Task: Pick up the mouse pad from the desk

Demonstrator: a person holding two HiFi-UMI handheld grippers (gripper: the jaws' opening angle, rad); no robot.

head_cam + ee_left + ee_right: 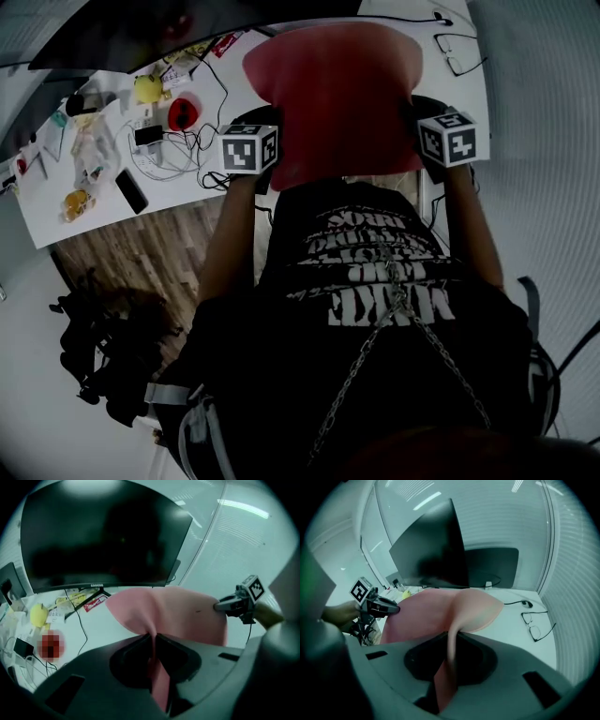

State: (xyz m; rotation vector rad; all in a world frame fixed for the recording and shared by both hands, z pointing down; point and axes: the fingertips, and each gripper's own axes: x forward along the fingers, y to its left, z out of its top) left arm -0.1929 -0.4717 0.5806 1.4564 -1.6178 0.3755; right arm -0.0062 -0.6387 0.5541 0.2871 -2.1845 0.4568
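The pink mouse pad [333,98] hangs stretched between both grippers above the white desk [234,103]. My left gripper [267,169] is shut on the pad's left corner, and in the left gripper view the pad [178,616] runs pinched between the jaws. On the other side, my right gripper [422,155] is shut on the right corner; the right gripper view shows the pad [436,613] folding up out of the jaws. Each gripper view also catches the opposite gripper, the right gripper [220,605] and the left gripper [396,608], at the pad's far edge.
A dark monitor [103,536] stands at the back of the desk. Cables [178,150], a phone [131,190], a yellow toy [147,88] and small items crowd the desk's left part. Glasses [459,52] lie at its right end. Wooden floor [141,253] lies below.
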